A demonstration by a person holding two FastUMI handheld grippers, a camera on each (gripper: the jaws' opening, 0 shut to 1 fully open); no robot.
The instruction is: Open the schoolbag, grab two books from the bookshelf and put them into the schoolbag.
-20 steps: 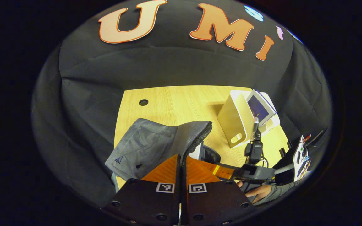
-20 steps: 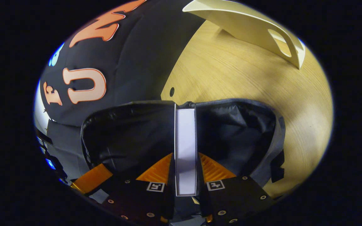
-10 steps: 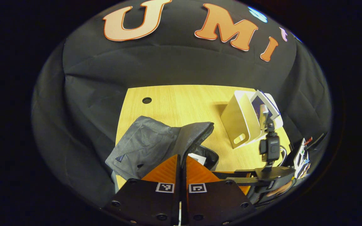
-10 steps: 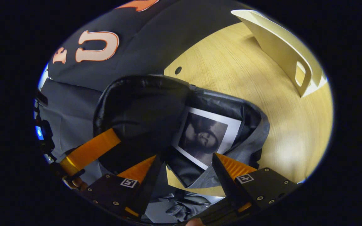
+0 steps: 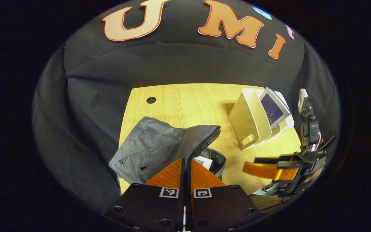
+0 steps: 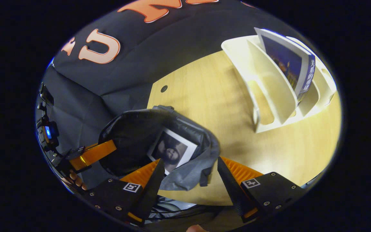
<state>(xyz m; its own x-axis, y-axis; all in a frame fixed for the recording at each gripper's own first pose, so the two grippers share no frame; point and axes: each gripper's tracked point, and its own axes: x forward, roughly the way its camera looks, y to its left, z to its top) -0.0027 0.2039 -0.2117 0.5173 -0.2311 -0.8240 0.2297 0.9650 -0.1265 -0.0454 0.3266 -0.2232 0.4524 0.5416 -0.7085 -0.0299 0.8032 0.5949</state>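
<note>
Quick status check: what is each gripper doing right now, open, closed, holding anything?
Left gripper: closed, pinching the edge of the schoolbag flap.
Right gripper: open, holding nothing, above the schoolbag mouth with one book inside.

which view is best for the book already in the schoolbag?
The right gripper view: it looks down into the open schoolbag, where the book lies with its whole cover facing the camera. The left gripper view catches just a white corner of the book past the bag's zipper edge.
</note>
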